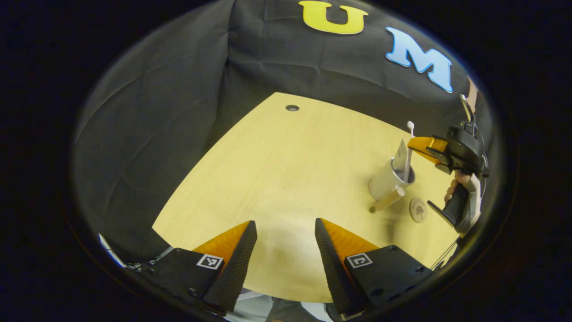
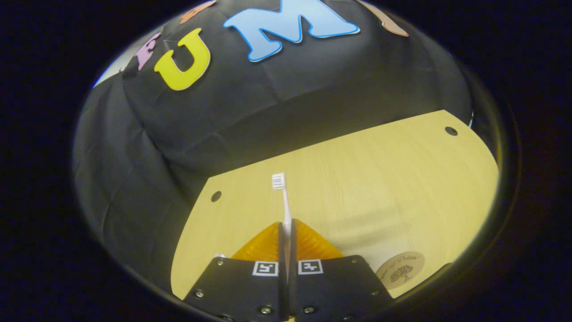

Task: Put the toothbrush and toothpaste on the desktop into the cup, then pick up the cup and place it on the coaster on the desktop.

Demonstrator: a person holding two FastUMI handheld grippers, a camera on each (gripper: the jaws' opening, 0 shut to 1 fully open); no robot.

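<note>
A white cup [image 1: 383, 181] with a wooden handle stands on the desktop at the right in the left gripper view. A white toothpaste tube [image 1: 401, 154] leans inside it. The white toothbrush [image 1: 409, 150] stands upright with its lower end in the cup and its bristle head on top. My right gripper [image 1: 414, 143] is shut on its handle above the rim, held by a hand [image 1: 464, 190]. In the right gripper view the toothbrush [image 2: 282, 197] sticks up from between the closed fingers of my right gripper [image 2: 286, 227]. My left gripper [image 1: 286, 243] hangs open over the near table, holding nothing.
A round wooden coaster [image 1: 418, 209] lies just right of the cup, also seen as the coaster [image 2: 400, 269] at lower right. The light wooden desktop [image 1: 277, 179] has a cable hole [image 1: 292, 108] near its far edge. Black cloth walls the table in.
</note>
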